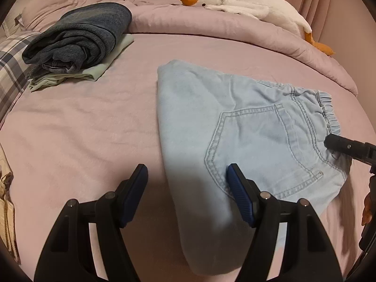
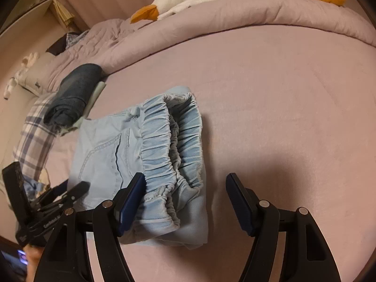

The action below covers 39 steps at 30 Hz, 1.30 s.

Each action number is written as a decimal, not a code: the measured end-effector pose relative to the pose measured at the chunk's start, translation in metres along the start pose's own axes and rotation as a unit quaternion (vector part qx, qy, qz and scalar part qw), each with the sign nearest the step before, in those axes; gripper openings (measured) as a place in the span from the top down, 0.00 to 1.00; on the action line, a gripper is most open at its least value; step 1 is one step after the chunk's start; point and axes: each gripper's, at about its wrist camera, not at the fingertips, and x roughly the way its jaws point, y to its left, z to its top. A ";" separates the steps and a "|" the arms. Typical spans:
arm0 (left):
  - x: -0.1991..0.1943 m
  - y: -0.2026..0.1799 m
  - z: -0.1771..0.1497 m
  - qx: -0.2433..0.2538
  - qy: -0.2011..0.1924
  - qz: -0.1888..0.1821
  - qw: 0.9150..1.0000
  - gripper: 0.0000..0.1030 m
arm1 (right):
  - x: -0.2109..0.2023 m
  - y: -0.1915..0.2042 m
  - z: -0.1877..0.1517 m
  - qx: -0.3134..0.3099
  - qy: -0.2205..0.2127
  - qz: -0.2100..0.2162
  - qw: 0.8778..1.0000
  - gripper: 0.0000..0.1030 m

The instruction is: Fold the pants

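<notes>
Your fingers are spread wide on both tools and hold nothing: the left gripper [image 1: 186,181] straddles the near folded edge of the pale blue denim pants with the stitched back pocket [image 1: 235,127], one pad over the pink bed sheet [image 1: 82,129] and the other over the pocket seam, while the right gripper [image 2: 185,195] has its left pad against the gathered elastic waistband [image 2: 174,141] and its right pad over bare sheet.

The pants lie folded into a thick bundle in the middle of the bed, so the fold looks close to done. The risk sits closest to you: the waistband end gapes in two loose loops, and if you close the right gripper there you will probably catch only the top loop, so lifting would peel the layers apart and undo the fold. On the left side, a pinch at the rounded fold could take just the upper layer, and dragging it would skew the bundle and wrinkle the soft sheet beneath it.

Further off, the stack of dark blue folded jeans on a pale green garment [image 1: 77,40] leans slightly; a careless carry could knock it. Beyond it the rolled pink duvet [image 1: 211,23] and the white plush goose with the orange beak [image 1: 235,2] are well apart from your work
</notes>
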 end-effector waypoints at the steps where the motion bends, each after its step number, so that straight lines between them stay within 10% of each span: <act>1: -0.001 0.000 -0.001 0.000 0.000 0.001 1.000 0.31 | 0.001 0.000 0.001 0.000 0.001 -0.001 1.000 0.32; 39: -0.010 0.002 -0.009 0.008 0.007 0.021 1.000 0.32 | -0.005 0.000 -0.008 0.011 0.006 -0.007 1.000 0.32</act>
